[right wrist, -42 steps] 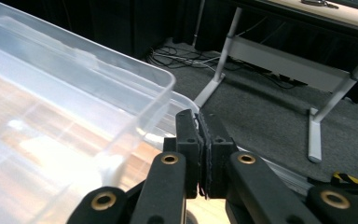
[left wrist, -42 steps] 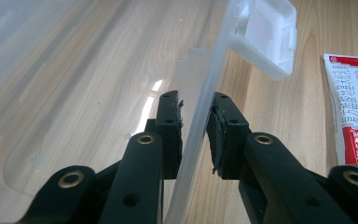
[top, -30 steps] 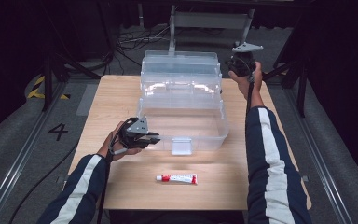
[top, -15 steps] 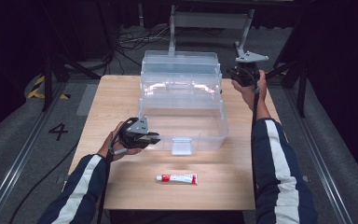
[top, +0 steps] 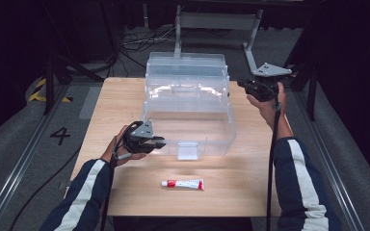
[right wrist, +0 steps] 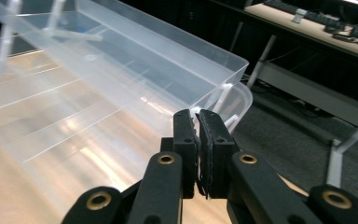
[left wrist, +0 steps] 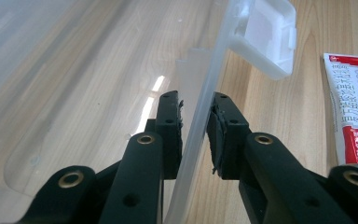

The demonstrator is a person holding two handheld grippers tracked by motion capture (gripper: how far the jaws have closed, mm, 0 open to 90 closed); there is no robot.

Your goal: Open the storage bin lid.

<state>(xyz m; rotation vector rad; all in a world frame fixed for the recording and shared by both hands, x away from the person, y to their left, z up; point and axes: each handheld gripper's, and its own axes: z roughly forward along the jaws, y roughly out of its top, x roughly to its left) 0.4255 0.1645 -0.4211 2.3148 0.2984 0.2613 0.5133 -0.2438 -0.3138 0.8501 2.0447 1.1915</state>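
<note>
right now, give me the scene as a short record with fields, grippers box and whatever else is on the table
left gripper: shut on the front wall of the clear plastic box
right gripper: shut, nothing between its pads, held up at the box's far right corner
box: open, tiered trays spread toward the back, latch hanging on the front
tube: red and white, lying flat on the wooden table in front of the box, untouched

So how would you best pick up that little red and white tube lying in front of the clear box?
Probably across its middle, coming straight down from above. The tube lies flat on the table with its length running left to right, so jaws set across its narrow width should close on the body. It sits apart from the clear box, leaving room on both long sides.
</note>
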